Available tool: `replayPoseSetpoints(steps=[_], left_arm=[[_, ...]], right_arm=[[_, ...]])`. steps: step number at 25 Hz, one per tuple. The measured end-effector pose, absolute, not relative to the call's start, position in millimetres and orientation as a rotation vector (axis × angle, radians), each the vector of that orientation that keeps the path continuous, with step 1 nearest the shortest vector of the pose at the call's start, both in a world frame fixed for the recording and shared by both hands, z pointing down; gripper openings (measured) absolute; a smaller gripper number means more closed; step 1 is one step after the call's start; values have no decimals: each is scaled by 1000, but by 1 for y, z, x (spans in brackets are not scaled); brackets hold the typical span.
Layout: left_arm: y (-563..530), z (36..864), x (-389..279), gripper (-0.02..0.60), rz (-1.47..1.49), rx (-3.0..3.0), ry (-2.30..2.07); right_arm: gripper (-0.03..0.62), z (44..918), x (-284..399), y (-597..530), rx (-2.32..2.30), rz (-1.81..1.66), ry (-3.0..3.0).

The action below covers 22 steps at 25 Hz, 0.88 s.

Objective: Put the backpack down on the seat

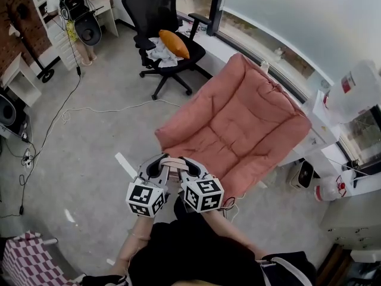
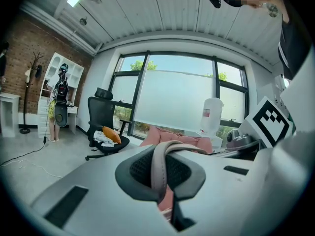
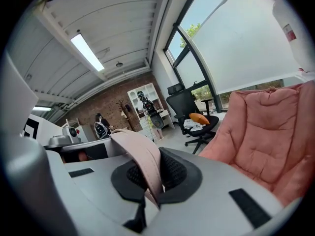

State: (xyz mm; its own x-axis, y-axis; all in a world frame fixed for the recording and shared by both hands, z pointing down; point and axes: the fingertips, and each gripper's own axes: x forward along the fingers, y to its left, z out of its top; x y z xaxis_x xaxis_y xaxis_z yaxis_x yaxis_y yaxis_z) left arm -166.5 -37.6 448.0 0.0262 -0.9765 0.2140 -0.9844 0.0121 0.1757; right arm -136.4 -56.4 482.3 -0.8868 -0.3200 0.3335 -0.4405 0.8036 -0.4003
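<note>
Between the two grippers: backpack, with only its pale pink webbing strap [image 1: 173, 161] in view, looped from one pair of jaws to the other; bag's body hanging out of sight below, short of the seat.
Left gripper [image 2: 165, 181]: clamped shut on the strap, webbing pinched between the black ribbed pads.
Right gripper [image 3: 147, 181]: likewise closed tight on the strap, just beside the left one.
Seat: salmon-pink quilted lounge chair [image 1: 238, 127], ahead and to the right, bare, backrest toward the window.
Step in hand: by judgement, carrying the bag across to the cushion; lowering not yet begun.
Doing it well: keep both grips firm and level to stop any slide of the strap; bring the bag over the flat middle of the cushion, not the front lip; lower right down onto the padding before letting go.
Risk: soft, sloping padding, likely to tip a bag set near the edge onto the floor.
Further off: black mesh office chair [image 1: 161, 16] with an orange cushion [image 1: 174, 43], well apart from the seat; white plastic jug [image 1: 355, 91] by the window.
</note>
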Motion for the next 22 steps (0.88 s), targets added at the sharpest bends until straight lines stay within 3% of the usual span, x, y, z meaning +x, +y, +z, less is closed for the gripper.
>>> replayPoseSetpoints(steps=[10,22], left_arm=[[-115,450,-198,15,-1,2092,-1936],[-181,457,-184,15,12,2203,-1824]], right_arm=[[32,476,-174,-147,689,650,-2765],[32,484,-155,-211,846,687,-2735]])
